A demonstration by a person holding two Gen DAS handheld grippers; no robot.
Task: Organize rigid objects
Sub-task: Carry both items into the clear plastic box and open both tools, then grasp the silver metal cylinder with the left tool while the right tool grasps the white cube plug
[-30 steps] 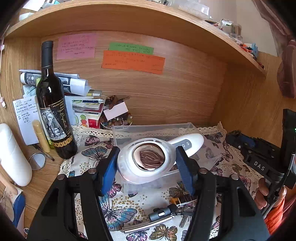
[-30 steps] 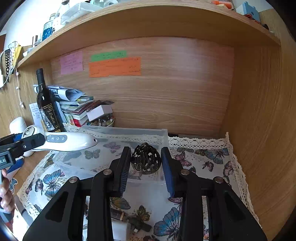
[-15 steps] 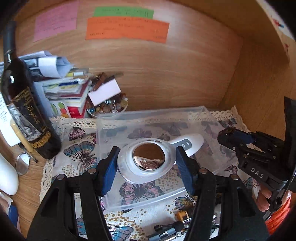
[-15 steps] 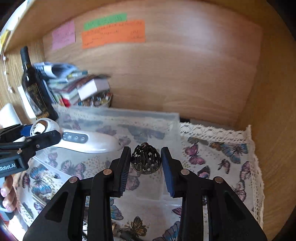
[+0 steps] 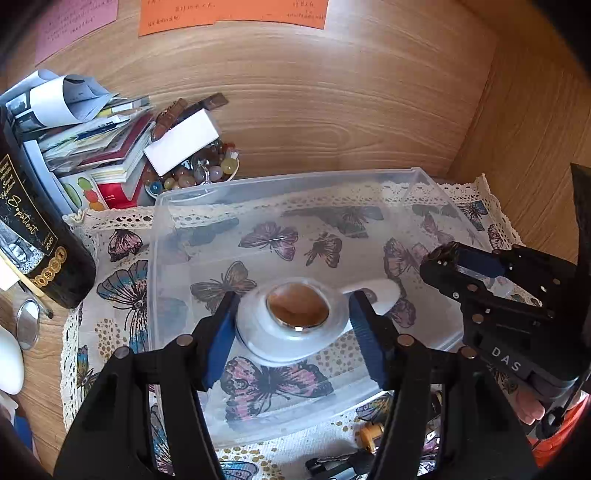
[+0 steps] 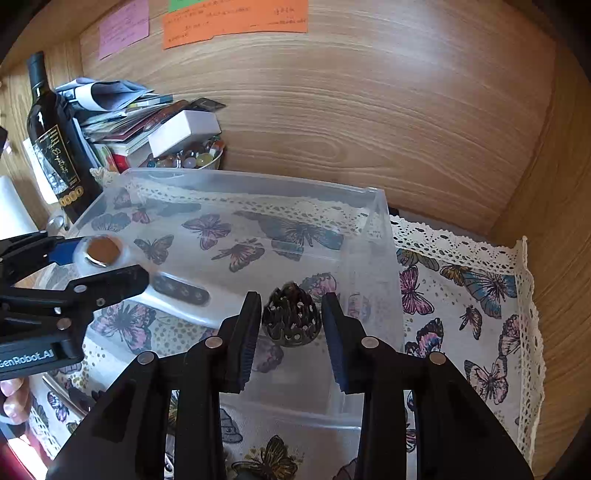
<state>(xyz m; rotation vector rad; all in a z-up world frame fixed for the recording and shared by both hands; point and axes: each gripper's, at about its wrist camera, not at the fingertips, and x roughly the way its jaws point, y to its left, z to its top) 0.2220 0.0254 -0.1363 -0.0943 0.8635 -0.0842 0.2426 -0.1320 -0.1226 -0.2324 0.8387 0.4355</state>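
White handheld device (image 5: pixel 291 321) hides its handle behind the left gripper (image 5: pixel 291 325).

A dark wine bottle (image 6: pixel 55 147) stood upright at the left on the wooden worktop (image 5: pixel 40 365). Just beside it lay a pile of books and papers (image 5: pixel 92 136), with a white box (image 6: pixel 183 131) resting over a bowl of coloured beads (image 5: pixel 195 173). An orange note (image 6: pixel 236 20) and a pink note (image 6: pixel 123 27) were stuck to the back panel. A butterfly-print cloth (image 6: pixel 476 306) with a lace edge covered the worktop.
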